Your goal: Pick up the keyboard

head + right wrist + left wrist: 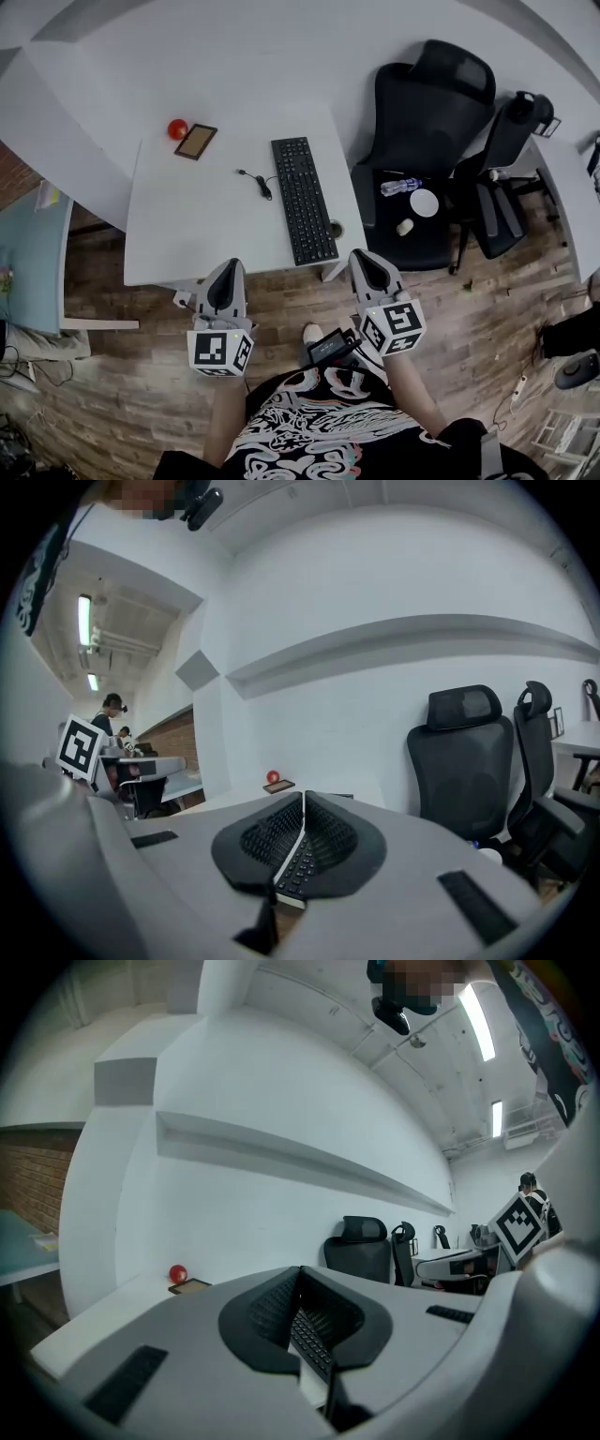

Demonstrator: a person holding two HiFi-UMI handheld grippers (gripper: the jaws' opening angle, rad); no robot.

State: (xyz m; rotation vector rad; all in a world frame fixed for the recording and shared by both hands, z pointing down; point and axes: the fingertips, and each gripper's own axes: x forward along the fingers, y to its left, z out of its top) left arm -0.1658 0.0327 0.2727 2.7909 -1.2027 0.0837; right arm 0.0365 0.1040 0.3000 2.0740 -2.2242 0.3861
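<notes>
A black keyboard (303,199) lies lengthwise on the right part of a white table (187,225), with its cable (256,181) to its left. My left gripper (226,272) hovers just short of the table's near edge, left of the keyboard's near end, jaws shut and empty. My right gripper (368,263) hangs over the floor off the table's near right corner, also shut and empty. Through the slit of the left gripper (300,1274) and the right gripper (304,799) a strip of the keyboard (309,1340) (298,866) shows ahead.
A red ball (177,128) and a small framed tablet (196,142) sit at the table's far left. A black office chair (422,141) holding a bottle and small items stands right of the table, a second chair (502,178) behind it. Wooden floor lies under me.
</notes>
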